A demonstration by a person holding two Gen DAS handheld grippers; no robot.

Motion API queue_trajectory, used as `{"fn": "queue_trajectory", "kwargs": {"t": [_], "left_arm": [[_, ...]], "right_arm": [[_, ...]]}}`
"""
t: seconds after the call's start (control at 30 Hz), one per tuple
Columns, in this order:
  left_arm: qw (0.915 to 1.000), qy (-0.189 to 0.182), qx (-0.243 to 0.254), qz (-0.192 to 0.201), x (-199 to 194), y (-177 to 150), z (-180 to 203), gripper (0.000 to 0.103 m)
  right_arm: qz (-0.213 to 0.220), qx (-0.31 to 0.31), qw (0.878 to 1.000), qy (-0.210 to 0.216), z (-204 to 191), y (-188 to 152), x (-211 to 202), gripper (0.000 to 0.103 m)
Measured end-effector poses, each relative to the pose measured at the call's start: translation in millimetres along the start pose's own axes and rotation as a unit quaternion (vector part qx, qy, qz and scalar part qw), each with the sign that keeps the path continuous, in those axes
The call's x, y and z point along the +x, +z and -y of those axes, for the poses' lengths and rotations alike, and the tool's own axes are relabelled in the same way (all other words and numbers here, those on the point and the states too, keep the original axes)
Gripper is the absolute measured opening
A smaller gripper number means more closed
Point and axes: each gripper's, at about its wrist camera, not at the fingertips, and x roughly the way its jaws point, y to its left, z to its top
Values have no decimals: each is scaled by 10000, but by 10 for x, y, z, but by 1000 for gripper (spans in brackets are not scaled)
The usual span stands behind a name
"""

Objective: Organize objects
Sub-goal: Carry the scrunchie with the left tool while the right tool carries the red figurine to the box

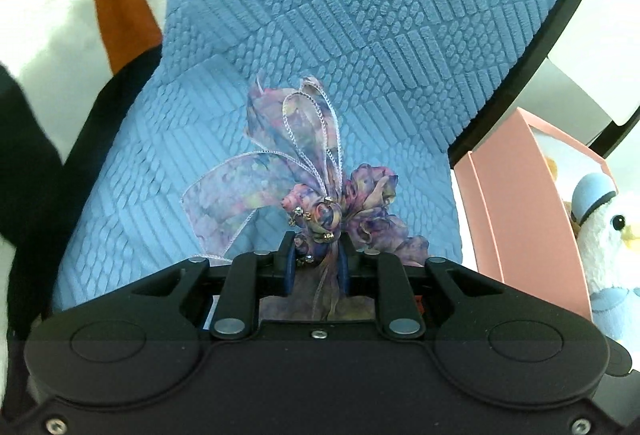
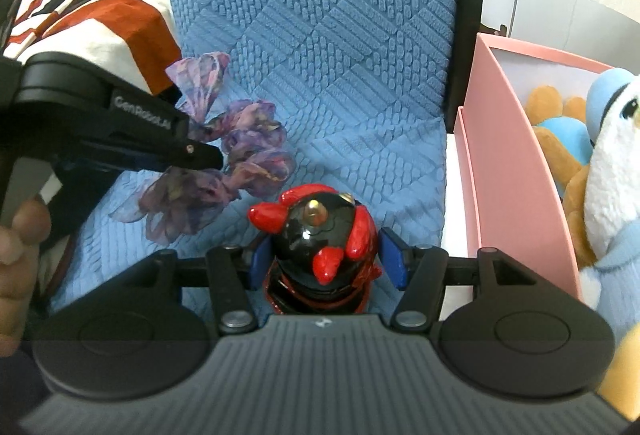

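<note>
A sheer purple ribbon bow with small beads hangs in my left gripper, whose jaws are shut on its knot, lifted above the blue quilted mat. The right wrist view shows the same left gripper at the left, with the bow bunched at its tip. A glossy black and red figurine stands upright on the mat between the blue pads of my right gripper. Those pads sit close beside it with a thin gap, so the gripper is open.
A pink box stands right of the mat and holds plush toys, among them a white and blue bird and a brown one. An orange, white and black cloth lies left. A person's hand holds the left gripper.
</note>
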Motion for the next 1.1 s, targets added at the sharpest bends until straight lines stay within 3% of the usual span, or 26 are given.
{"fn": "queue_trajectory", "kwargs": {"t": [0.37,1.1], "left_arm": [[9995,20,-247,-206,-174,-382,-39,19],[9990,-195,-397,-71,-463,-456,-60,19]], "right_arm": [[72,54,9999,102,-48,-55,-238,59],[-166,32,9997,153,-83,112,-539,59]]}}
